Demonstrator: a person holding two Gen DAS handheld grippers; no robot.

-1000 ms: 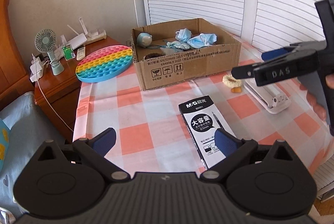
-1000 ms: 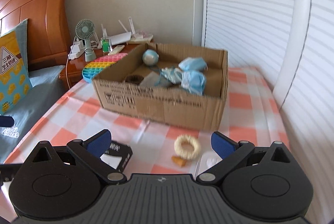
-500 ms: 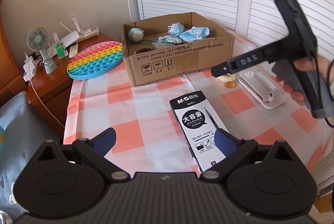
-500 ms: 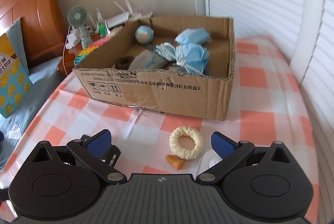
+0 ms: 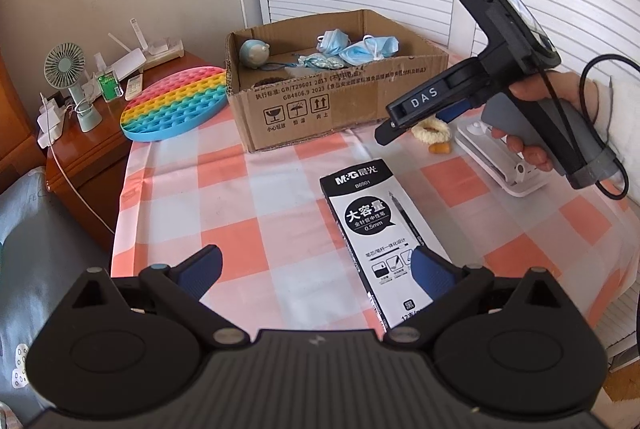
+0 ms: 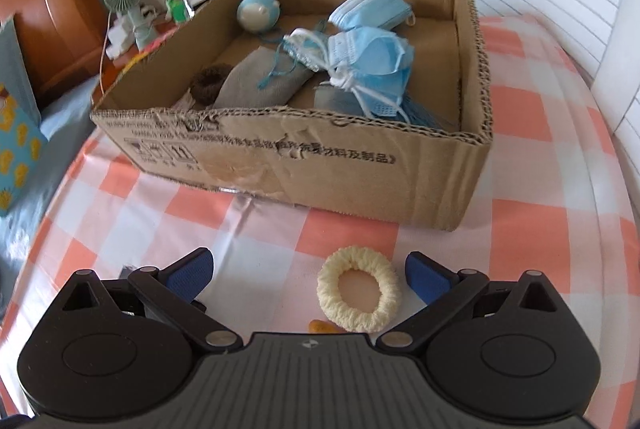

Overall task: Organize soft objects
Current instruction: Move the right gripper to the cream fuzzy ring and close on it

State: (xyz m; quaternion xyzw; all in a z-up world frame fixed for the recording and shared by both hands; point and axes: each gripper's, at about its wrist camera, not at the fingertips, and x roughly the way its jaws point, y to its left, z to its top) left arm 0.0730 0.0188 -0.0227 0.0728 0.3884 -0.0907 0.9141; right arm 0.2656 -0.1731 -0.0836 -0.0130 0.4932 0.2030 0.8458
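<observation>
A cream fabric hair tie lies on the checked tablecloth in front of the cardboard box, with a small orange piece beside it. My right gripper hangs open just above the cloth, the hair tie between its blue fingers toward the right one. The box holds blue face masks, a round blue-white plush, grey cloth and a brown hair tie. From the left wrist view, the right gripper is held by a hand over the hair tie. My left gripper is open above the table's near edge.
A black-and-white pen box lies under my left gripper's right finger. A rainbow pop pad rests left of the cardboard box. A white device sits at the right. A nightstand with a fan stands at the left.
My right gripper has come down and forward toward the cream hair tie, which now lies between its fingers. The left gripper has pulled back a little and stays open.
</observation>
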